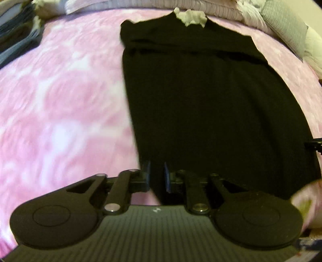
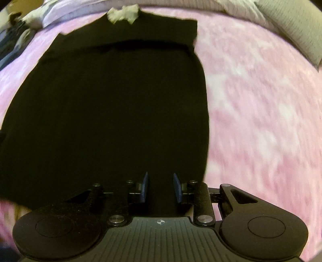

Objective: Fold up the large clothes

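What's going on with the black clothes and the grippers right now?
Left gripper and right gripper each at near hem of black garment, grip unclear. Garment flat on pink blanket. White crumpled thing at far edge.

Black left gripper point(image 1: 157, 175), right gripper point(image 2: 161, 188); blue fingers point(image 2: 145, 186), ribbed grey bodies.

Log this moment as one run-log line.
stage: mid-fold | garment: black garment flat on pink blanket | left claw: near hem between pads | right claw: near hem between pads | grip: unclear, dark
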### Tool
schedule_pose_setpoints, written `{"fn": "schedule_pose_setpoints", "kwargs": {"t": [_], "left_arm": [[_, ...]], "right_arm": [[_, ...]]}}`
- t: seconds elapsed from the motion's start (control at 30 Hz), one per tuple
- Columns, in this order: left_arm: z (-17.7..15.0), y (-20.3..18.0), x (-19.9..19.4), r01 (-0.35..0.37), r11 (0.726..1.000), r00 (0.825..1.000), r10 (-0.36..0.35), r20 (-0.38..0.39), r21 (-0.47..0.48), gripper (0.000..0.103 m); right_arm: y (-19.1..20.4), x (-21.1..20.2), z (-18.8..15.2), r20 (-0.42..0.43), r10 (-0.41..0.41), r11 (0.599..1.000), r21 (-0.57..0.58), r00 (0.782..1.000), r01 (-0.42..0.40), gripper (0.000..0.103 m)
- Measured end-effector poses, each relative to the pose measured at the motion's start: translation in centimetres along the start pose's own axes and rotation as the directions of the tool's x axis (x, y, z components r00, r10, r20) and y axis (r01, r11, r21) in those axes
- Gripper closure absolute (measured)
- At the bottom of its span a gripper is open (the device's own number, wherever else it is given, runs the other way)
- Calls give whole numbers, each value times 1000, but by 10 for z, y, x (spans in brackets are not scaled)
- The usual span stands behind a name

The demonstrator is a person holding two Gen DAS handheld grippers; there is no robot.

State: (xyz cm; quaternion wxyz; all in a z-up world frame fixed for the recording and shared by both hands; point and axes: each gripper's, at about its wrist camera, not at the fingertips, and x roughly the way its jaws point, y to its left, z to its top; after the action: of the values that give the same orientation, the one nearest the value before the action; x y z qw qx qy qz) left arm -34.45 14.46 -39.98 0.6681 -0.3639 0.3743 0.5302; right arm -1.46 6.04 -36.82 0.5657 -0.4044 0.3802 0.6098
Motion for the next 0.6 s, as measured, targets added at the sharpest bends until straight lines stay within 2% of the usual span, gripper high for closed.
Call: {"fn": "schedule_pose_setpoints", "kwargs": {"t": [0.07,0.17,0.2,0.3,0.33,0.37,0.4,0.43,0.5,0.6], "left_arm": [[-14,1,-12,-27,999,999,25,-37,-38,86],[-31,8,-31,-23,982,998,12,-57,-188,88],[-36,11,-37,3,967,999,-16,-47,-253,88],[-52,21,-53,109,897,994,-111,20,-429,84],[-56,24,-54,148,867,988,-146,43,-477,80],[-60,26,-54,182,841,983,-173,66,-510,75],[-63,29,-51,217,814,976,-198,94,-538,74],[-64,28,-46,239,794,970,-215,110,-559,71],[-61,32,-30,282,756,958,-257,128,-591,70],[-53,39,2,308,736,949,-282,141,-603,70]], "right_arm": [[1,-11,-15,-5,23,999,-31,1000,-23,78],[-3,-20,-27,-43,33,999,-36,999,-35,78],[-9,-23,-29,-48,49,999,-5,998,-49,78],[-36,-38,-35,43,142,981,126,989,-147,78],[-48,-41,-37,67,186,964,181,980,-196,76],[-59,-40,-37,80,228,943,230,970,-240,69],[-70,-36,-38,97,275,913,284,956,-292,56],[-80,-30,-39,111,311,884,331,944,-330,52],[-94,-14,-37,133,368,829,401,920,-390,51],[-107,17,-21,151,428,760,473,891,-445,51]]}}
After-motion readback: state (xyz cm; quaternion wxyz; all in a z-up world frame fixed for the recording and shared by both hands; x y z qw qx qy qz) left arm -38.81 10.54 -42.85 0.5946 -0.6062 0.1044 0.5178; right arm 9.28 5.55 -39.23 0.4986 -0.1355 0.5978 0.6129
